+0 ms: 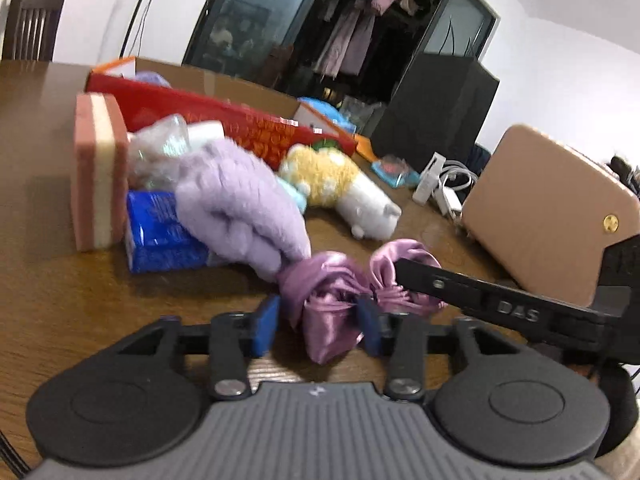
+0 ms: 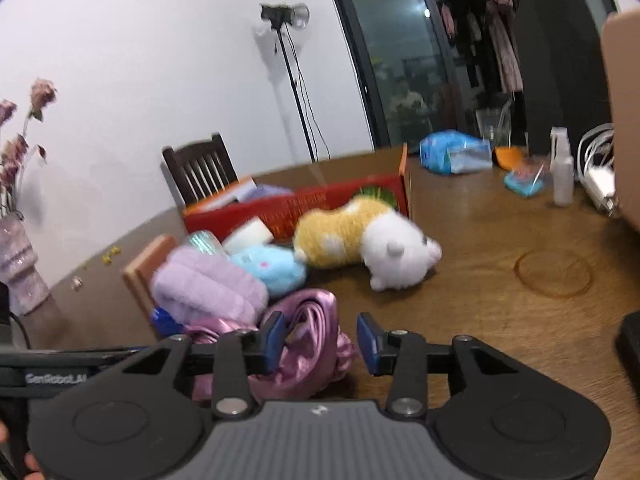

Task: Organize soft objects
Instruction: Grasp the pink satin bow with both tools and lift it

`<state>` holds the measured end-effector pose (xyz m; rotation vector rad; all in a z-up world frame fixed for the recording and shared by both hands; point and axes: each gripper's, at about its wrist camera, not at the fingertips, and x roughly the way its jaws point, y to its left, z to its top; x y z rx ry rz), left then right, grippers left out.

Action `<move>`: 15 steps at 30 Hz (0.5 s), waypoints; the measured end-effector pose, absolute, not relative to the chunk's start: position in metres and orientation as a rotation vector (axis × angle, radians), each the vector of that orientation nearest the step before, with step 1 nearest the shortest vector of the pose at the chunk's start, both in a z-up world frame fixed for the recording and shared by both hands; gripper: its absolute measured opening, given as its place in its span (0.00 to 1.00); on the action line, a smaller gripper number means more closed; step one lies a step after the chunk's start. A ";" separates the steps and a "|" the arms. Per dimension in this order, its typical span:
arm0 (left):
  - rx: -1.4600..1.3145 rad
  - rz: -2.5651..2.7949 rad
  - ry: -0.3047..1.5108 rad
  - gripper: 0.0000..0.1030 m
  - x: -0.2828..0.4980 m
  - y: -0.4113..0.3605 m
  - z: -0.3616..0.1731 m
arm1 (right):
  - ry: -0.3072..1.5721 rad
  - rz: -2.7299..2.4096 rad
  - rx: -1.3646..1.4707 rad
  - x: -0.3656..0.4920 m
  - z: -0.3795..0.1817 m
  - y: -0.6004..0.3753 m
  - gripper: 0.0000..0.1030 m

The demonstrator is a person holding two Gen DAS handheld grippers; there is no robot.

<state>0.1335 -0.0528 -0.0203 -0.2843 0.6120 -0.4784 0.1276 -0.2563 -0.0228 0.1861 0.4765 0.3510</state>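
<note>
A pink satin cloth [image 1: 328, 312] lies bunched on the wooden table [image 1: 60, 300], close in front of both grippers. My left gripper [image 1: 318, 328] is shut on its left lobe, a blue pad on each side. One finger of my right gripper [image 1: 440, 286] reaches in from the right over the other lobe. In the right wrist view the satin cloth [image 2: 308, 344] rests against the left pad of my right gripper [image 2: 322, 342], while the right pad stands clear of it, so the jaws are open. A lilac fluffy piece [image 1: 240, 200] and a yellow-and-white plush toy [image 1: 340, 184] lie just behind.
An open red cardboard box [image 1: 240, 120] stands behind the pile. A pink-and-cream sponge [image 1: 100, 172] and a blue packet [image 1: 160, 232] sit to the left. At the right are a tan case [image 1: 540, 216], white chargers [image 1: 440, 184] and a spray bottle [image 2: 562, 172]. A vase [image 2: 20, 264] stands far left.
</note>
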 end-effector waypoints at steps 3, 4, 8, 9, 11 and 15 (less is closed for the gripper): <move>-0.300 -0.500 0.608 0.28 0.132 -0.049 -0.022 | 0.486 0.349 0.247 0.130 -0.032 -0.259 0.32; -0.307 -0.504 0.610 0.28 0.131 -0.048 -0.022 | 0.488 0.353 0.263 0.130 -0.033 -0.261 0.31; -0.296 -0.517 0.597 0.21 0.127 -0.049 -0.020 | 0.507 0.380 0.262 0.128 -0.035 -0.259 0.14; -0.289 -0.526 0.594 0.20 0.126 -0.050 -0.018 | 0.507 0.379 0.254 0.127 -0.034 -0.258 0.12; -0.276 -0.557 0.577 0.20 0.125 -0.053 -0.009 | 0.491 0.363 0.214 0.123 -0.028 -0.253 0.12; -0.270 -0.630 0.498 0.20 0.139 -0.045 0.031 | 0.386 0.361 0.158 0.115 0.009 -0.251 0.12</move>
